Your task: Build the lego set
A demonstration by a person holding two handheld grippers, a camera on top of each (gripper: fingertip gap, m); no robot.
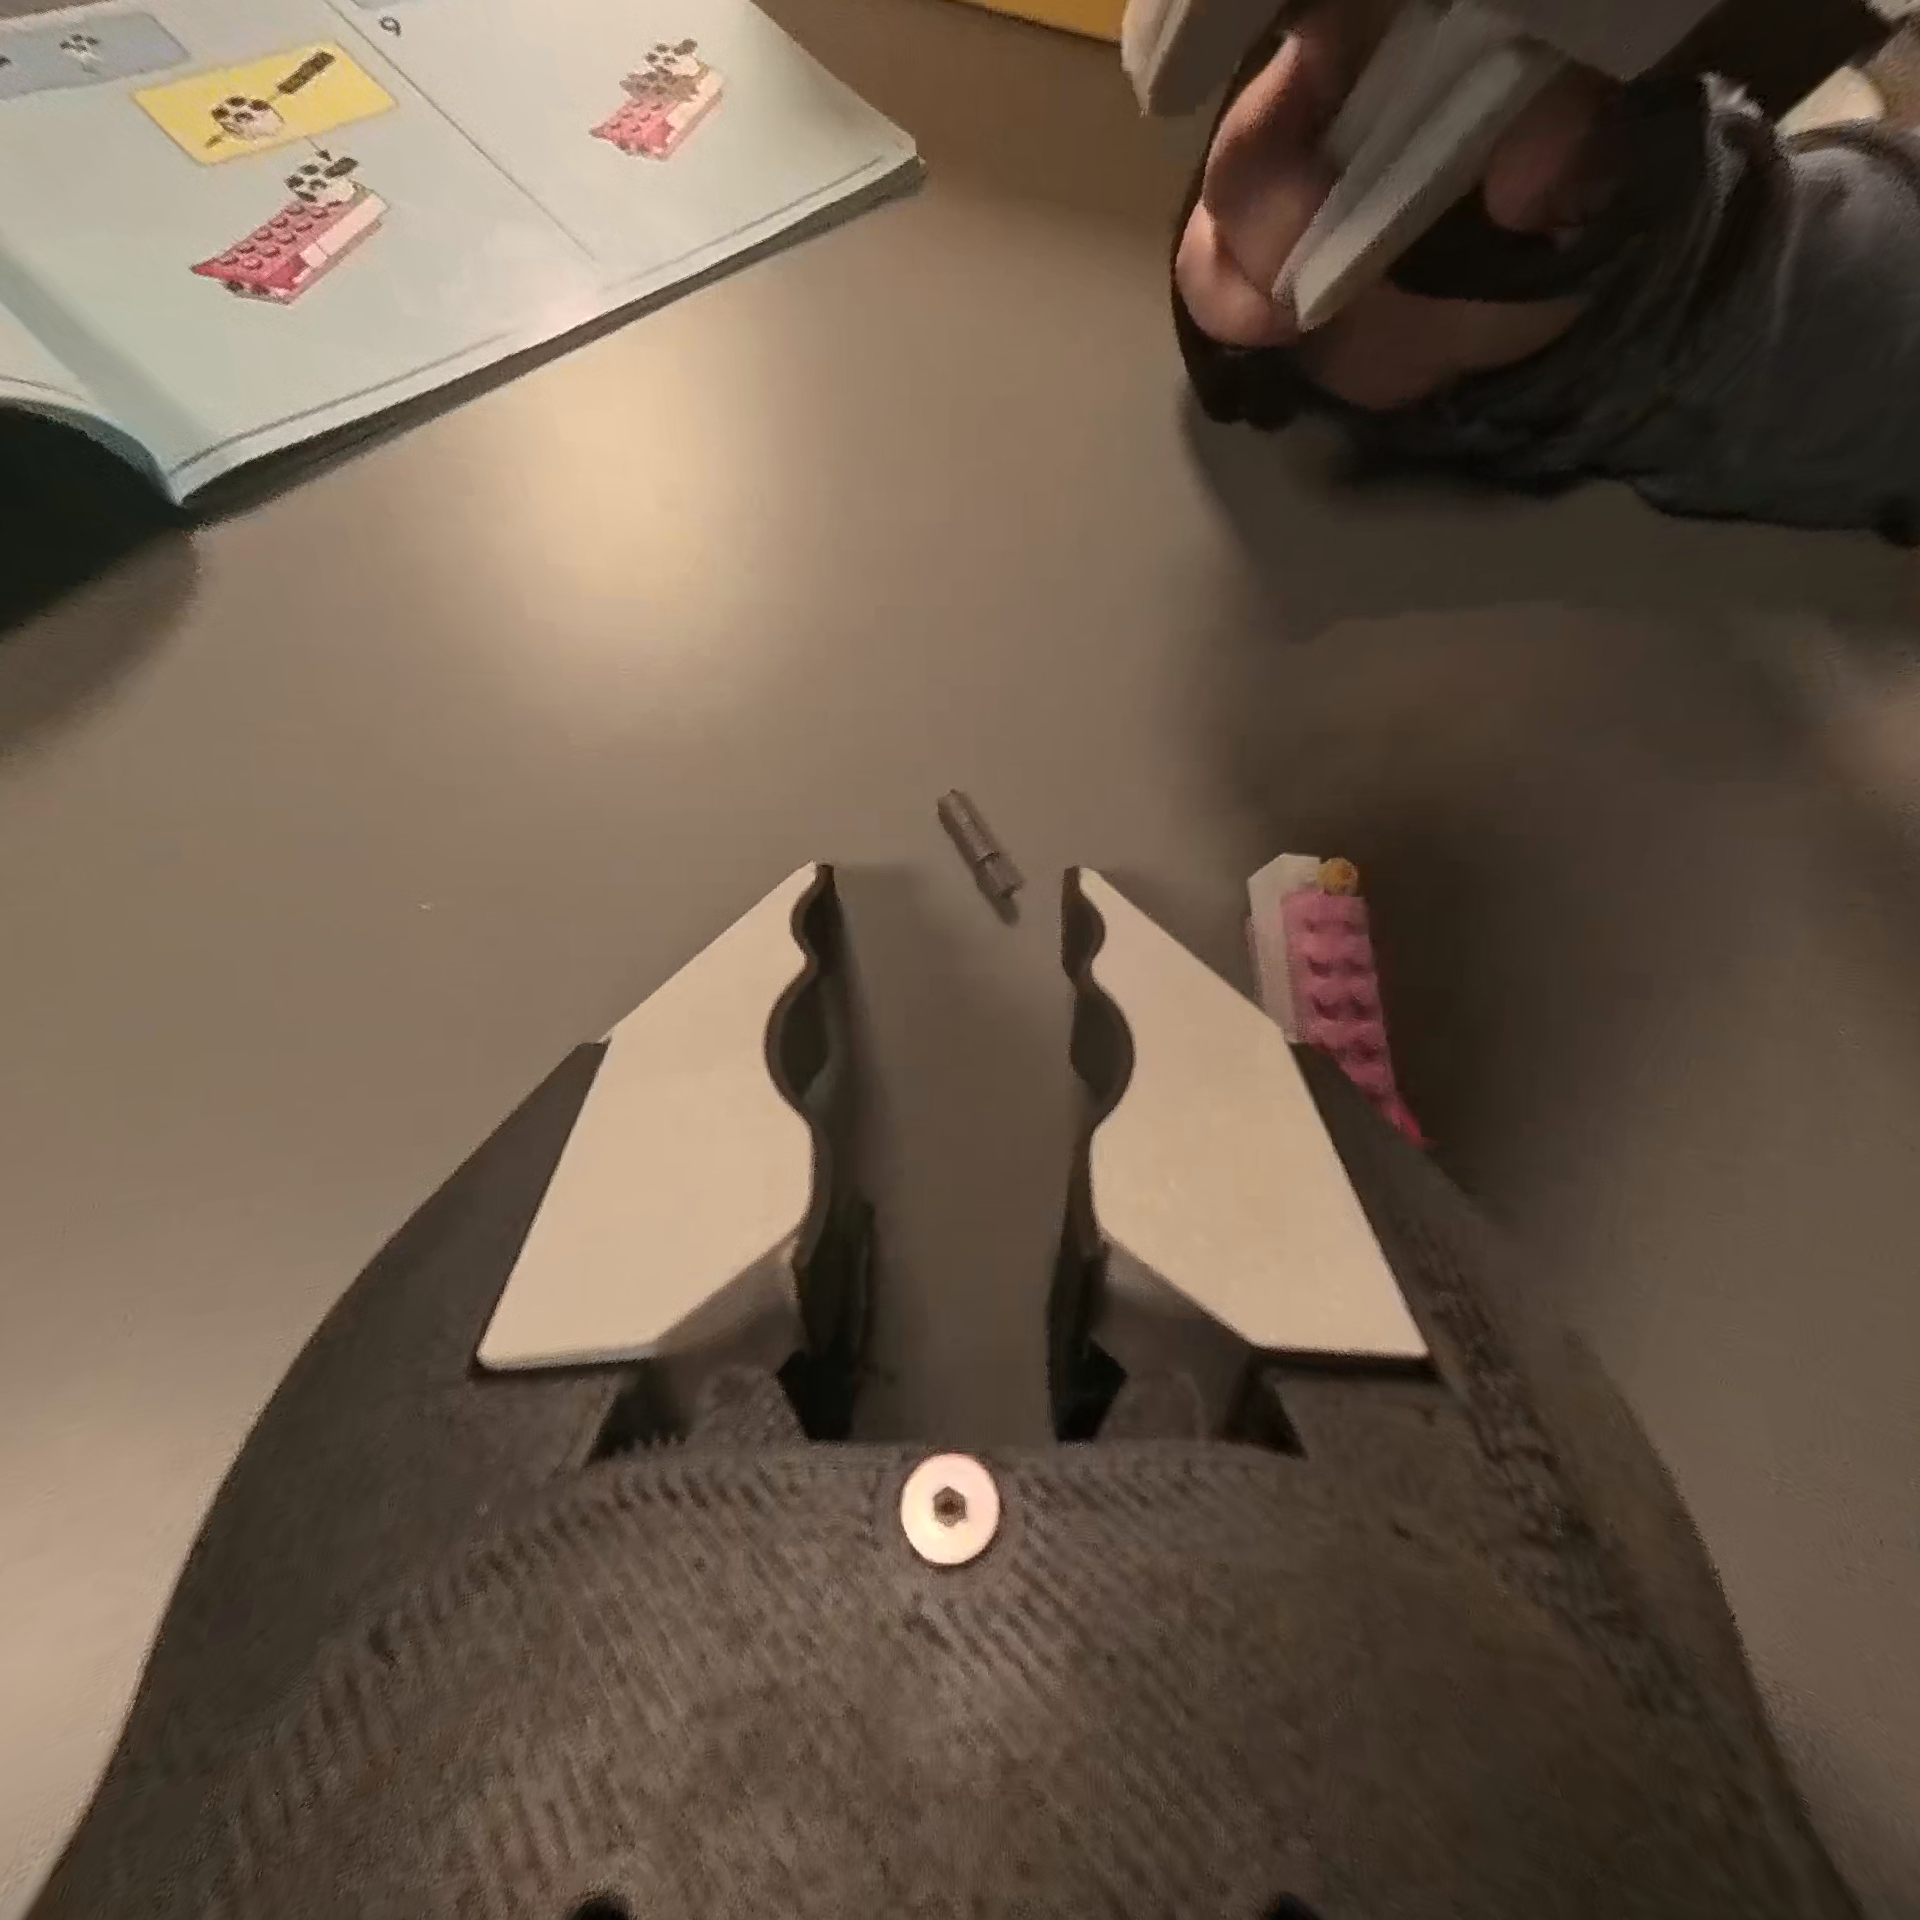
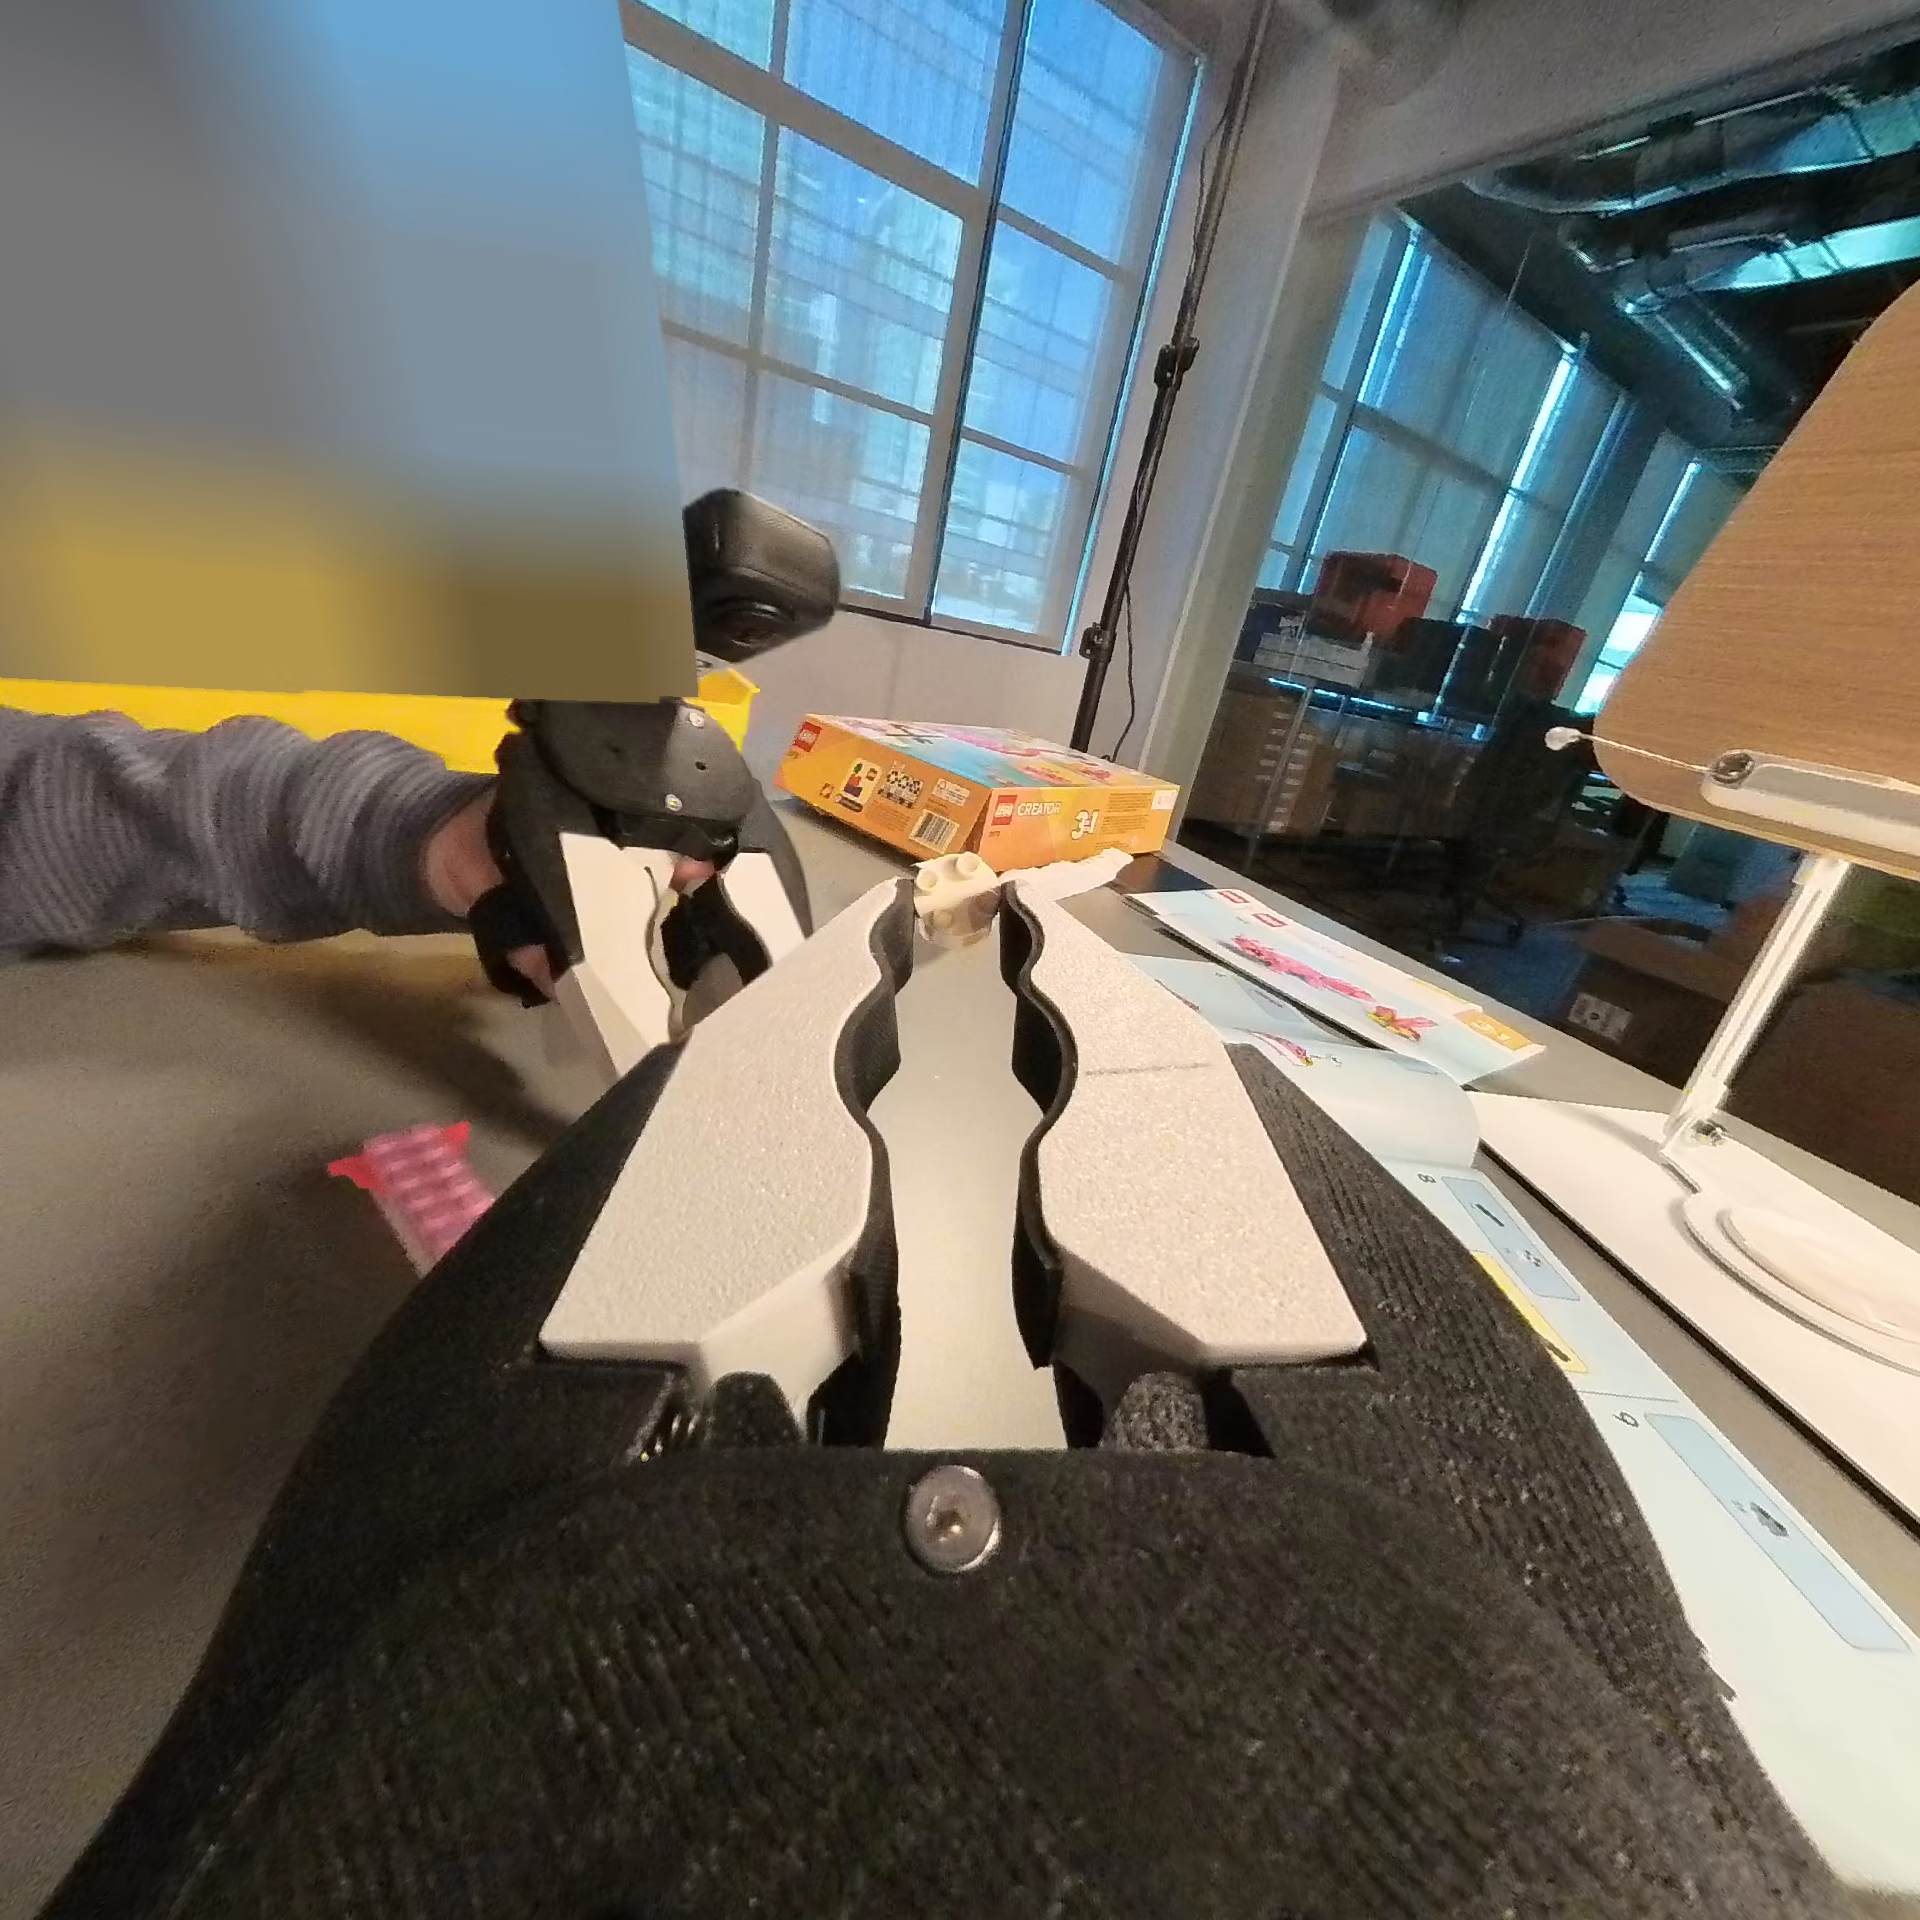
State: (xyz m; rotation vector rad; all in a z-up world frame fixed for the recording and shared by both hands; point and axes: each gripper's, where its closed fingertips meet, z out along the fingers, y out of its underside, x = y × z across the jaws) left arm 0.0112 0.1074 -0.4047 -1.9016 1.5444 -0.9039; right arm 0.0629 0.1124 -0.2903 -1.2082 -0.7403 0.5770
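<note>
Left wrist view: left gripper [image 1: 948,883] open, empty, over small grey pin [image 1: 979,854] mid-table [image 1: 520,727], likely light, rigid, best pinched across its shaft; right wrist view: right gripper [image 2: 954,902] clamps white round brick [image 2: 951,902].

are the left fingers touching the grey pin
Apart. The left wrist view shows the grey pin lying on the table ahead of the open fingers, with bare table between.
</note>
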